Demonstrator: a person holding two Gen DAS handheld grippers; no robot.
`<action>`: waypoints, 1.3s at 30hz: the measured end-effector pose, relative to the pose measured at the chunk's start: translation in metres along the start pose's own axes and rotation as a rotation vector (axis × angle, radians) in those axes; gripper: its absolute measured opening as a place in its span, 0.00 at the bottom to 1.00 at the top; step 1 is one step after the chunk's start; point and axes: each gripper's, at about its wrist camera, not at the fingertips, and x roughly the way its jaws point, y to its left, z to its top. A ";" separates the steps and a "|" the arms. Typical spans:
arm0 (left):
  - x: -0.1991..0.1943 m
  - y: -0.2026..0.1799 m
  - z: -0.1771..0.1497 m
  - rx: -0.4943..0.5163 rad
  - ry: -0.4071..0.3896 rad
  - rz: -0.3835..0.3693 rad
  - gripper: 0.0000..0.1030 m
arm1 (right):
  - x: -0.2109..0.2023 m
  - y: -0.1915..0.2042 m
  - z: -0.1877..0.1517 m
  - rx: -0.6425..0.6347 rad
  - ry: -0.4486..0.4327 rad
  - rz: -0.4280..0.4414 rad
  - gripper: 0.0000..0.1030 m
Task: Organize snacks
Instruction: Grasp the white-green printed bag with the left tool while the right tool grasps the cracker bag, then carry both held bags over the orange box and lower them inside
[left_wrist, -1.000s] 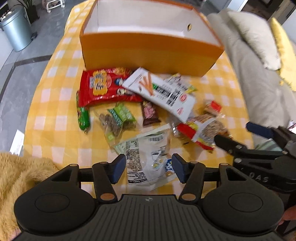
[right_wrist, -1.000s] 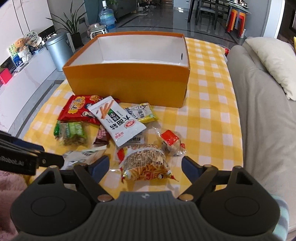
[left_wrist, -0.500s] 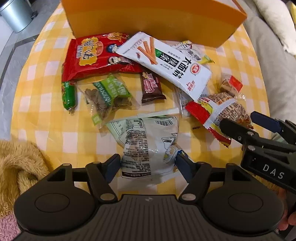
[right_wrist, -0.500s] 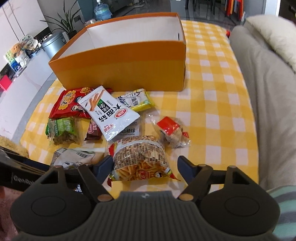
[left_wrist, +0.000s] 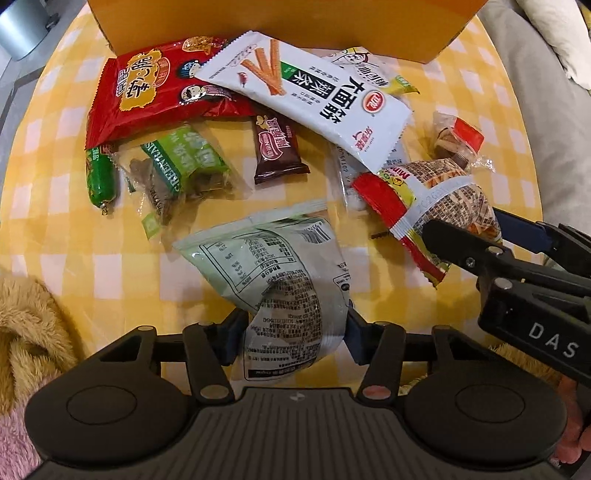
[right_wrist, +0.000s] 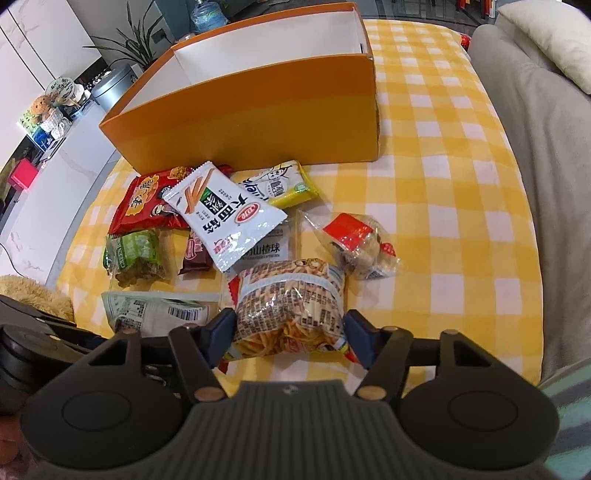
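Observation:
My left gripper (left_wrist: 293, 334) is shut on a pale green snack bag (left_wrist: 280, 273), which bulges between the fingers on the yellow checked table (left_wrist: 110, 266). My right gripper (right_wrist: 290, 334) is shut on a clear bag of noodle sticks (right_wrist: 291, 299), seen from the side in the left wrist view (left_wrist: 439, 199). Several other snacks lie beyond: a red bag (left_wrist: 155, 92), a white stick-snack bag (left_wrist: 314, 92), a green raisin pack (left_wrist: 184, 166), a brown bar (left_wrist: 277, 147), a green sausage (left_wrist: 99, 175). The orange box (right_wrist: 258, 107) stands open behind them.
A small red-labelled clear pack (right_wrist: 358, 243) and a yellow pack (right_wrist: 284, 182) lie near the box. A grey sofa (right_wrist: 546, 166) runs along the right. A furry blanket (left_wrist: 26, 332) lies at the table's left front edge. A metal bin (right_wrist: 110, 85) stands beyond the table.
Both grippers moved down and forward onto the bags. The left closed on the pale green bag, crumpling it. The right closed on the noodle-stick bag.

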 end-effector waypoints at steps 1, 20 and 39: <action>0.000 0.000 -0.002 0.001 -0.003 -0.003 0.57 | 0.001 0.001 0.000 -0.007 0.005 -0.003 0.59; -0.052 0.013 -0.020 -0.007 -0.187 -0.079 0.47 | -0.019 0.016 -0.006 -0.089 -0.005 -0.059 0.44; -0.133 0.047 0.000 0.005 -0.450 -0.126 0.47 | -0.092 0.041 0.029 -0.092 -0.166 -0.033 0.44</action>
